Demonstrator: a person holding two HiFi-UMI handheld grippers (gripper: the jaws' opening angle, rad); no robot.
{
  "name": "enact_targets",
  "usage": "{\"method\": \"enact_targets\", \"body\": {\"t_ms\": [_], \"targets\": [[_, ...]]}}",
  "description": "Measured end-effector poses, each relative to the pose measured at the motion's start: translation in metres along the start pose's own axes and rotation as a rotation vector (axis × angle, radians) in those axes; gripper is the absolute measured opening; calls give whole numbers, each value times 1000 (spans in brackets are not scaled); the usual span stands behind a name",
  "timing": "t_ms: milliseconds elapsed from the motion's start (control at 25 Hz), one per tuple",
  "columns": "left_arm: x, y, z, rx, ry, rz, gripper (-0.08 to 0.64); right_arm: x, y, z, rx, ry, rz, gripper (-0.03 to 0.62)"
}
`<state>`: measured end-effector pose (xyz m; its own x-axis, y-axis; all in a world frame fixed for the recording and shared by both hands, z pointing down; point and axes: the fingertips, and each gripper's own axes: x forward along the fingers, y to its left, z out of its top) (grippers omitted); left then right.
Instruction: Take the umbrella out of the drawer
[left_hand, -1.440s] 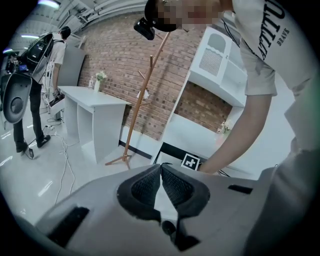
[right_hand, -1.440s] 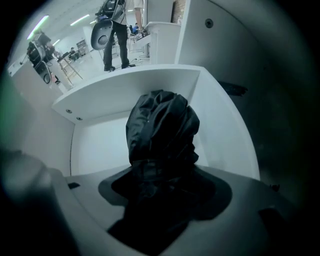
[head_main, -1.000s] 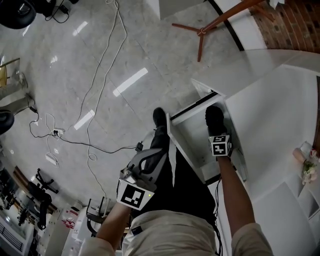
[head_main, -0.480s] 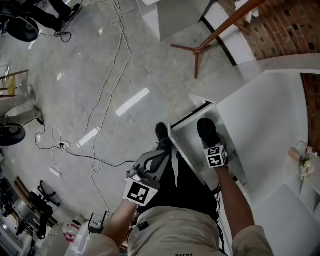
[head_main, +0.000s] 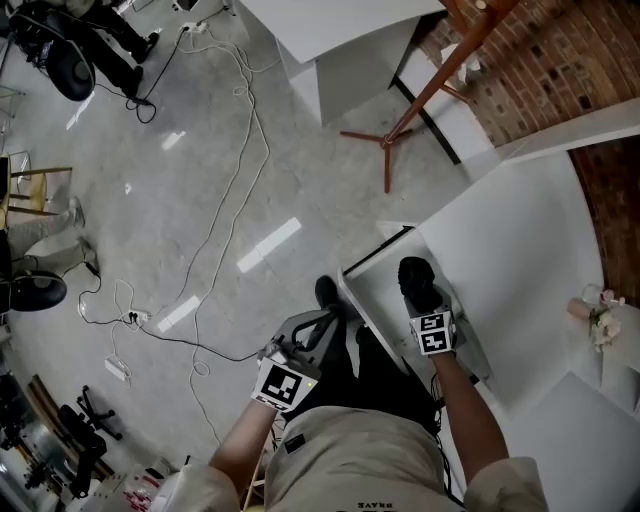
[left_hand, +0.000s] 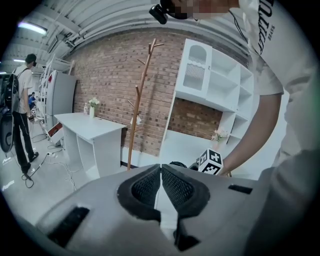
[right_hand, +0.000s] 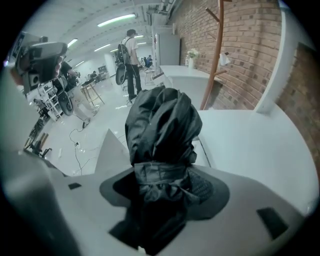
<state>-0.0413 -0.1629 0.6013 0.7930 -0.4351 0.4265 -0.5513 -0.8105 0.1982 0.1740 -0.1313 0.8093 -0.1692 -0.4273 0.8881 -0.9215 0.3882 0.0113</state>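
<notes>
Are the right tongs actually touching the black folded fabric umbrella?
Touching. The right gripper view shows the right tongs clamped on both sides of the black folded fabric umbrella at its strapped middle.

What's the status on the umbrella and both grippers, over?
Right gripper shut on black folded umbrella. Left gripper shut, empty. Umbrella held over the open drawer. Nothing seen blocking it.

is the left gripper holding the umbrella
No, the left gripper is shut on nothing, while the black umbrella is clamped in the right gripper.
</notes>
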Motion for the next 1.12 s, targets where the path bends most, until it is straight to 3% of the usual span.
{"method": "enact_targets", "body": {"t_ms": [240,800,1120], "targets": [[-15,-7,11,7,-15,-30,26,-39,7,20,63,-75,-20,276],[-10,-20,42,100,-59,-174,26,-128,7,55,214,-273,-92,276],[-14,-34,48,108,-68,-179,26,-179,8,61,280,-399,-92,276]]}}
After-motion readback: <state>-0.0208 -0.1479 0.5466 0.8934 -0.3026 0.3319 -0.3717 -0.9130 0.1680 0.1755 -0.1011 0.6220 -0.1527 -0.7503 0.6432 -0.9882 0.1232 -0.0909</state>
